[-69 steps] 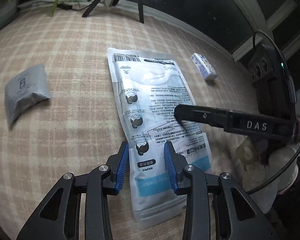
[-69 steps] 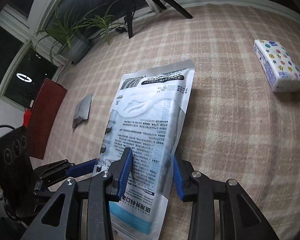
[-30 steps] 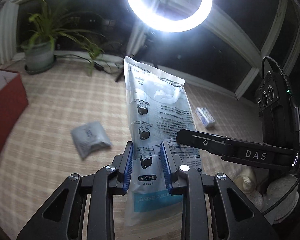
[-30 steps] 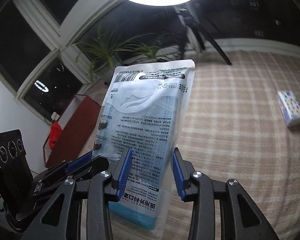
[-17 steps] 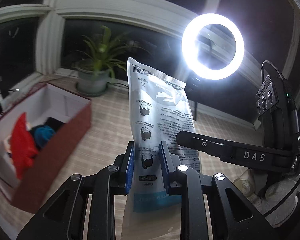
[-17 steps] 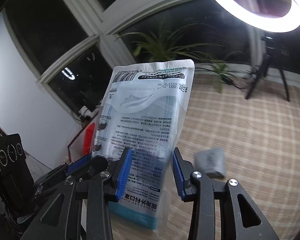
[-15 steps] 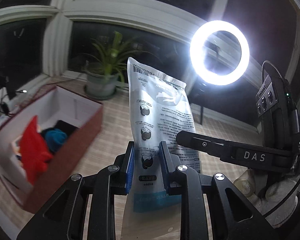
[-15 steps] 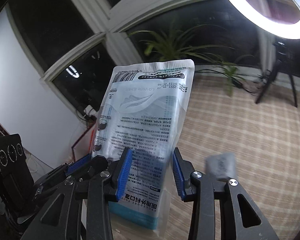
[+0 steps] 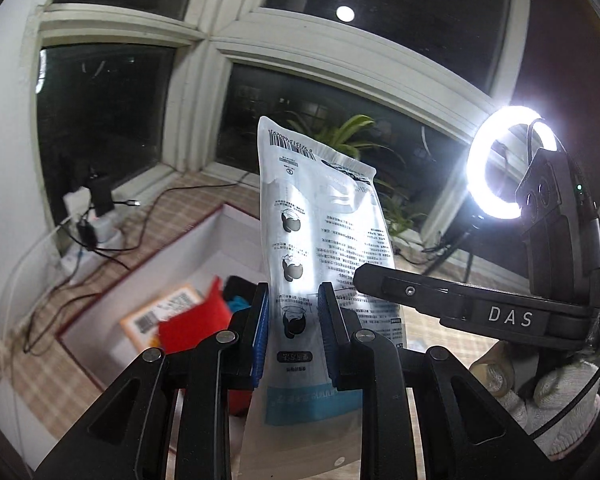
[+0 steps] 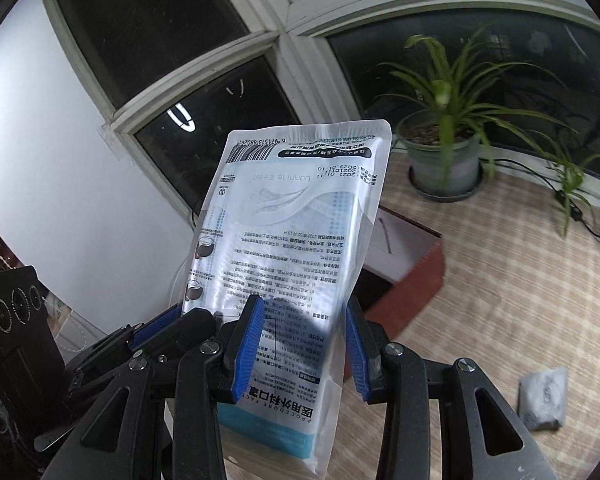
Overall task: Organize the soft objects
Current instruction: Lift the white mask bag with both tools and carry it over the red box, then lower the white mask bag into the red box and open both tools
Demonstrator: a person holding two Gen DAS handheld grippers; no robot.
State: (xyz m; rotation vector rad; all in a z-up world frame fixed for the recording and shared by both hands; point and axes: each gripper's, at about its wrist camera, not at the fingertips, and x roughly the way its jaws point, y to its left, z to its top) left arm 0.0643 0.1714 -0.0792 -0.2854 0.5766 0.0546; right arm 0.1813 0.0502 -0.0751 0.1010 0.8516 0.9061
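Observation:
A flat white and blue face mask pack (image 9: 324,240) stands upright in the air, held near its bottom by both grippers. My left gripper (image 9: 292,330) is shut on its lower part. My right gripper (image 10: 304,344) is shut on the same pack (image 10: 288,240); its black arm marked DAS crosses the left wrist view. Below and behind the pack is an open dark red box (image 9: 236,220) with white inside walls. It holds a red soft thing (image 9: 192,322), something blue and an orange-labelled packet (image 9: 164,310). The box also shows in the right wrist view (image 10: 416,280).
A small grey pouch (image 10: 542,396) lies on the checked mat at the lower right. A potted plant (image 10: 444,152) stands by the dark windows. A charger and cables (image 9: 96,216) lie on the sill at left. A bright ring light (image 9: 504,164) stands at the right.
Both grippers lifted the pack off the mat and swung left with it. The red box has come from the left edge to just below and behind the pack.

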